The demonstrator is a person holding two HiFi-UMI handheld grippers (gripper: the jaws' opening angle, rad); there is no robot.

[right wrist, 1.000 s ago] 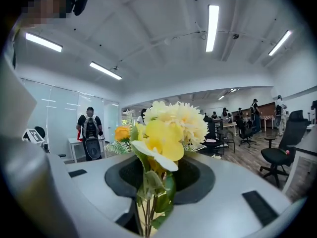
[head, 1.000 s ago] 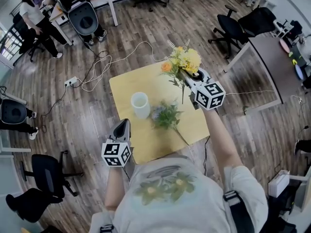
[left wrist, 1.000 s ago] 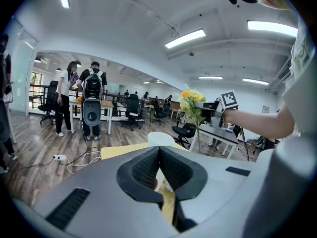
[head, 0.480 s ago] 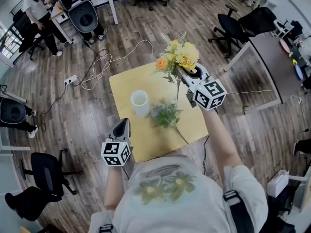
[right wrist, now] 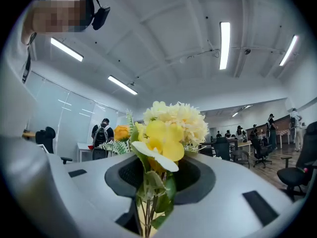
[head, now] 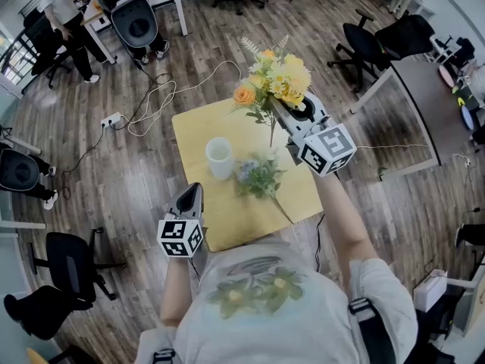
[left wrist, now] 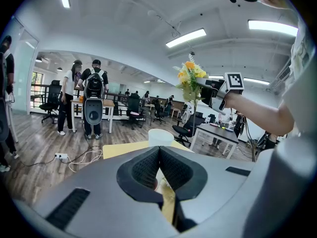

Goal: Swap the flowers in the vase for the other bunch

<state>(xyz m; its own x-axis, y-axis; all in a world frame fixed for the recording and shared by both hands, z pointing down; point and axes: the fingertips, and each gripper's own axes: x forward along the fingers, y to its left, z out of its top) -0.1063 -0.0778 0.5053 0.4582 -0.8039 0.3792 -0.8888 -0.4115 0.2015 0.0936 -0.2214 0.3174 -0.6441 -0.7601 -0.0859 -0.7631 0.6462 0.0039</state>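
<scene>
Square yellow worktop (head: 195, 136) on a wood floor (head: 114, 180). Right gripper (head: 280, 111) is held high over the far right corner, its fingers clenched on the stems of the yellow-and-orange bunch (head: 276, 78). Blooms are up and stem ends hang free, well apart from the white vase (head: 219, 160). Left gripper (head: 193, 191) is at the near left edge, fingers pressed together on nothing, aimed toward the vase. Blue-green bunch (head: 258, 179) lies flat mid-worktop, stem trailing to the near right — heads just right of the vase, which stands upright, left of centre.
</scene>
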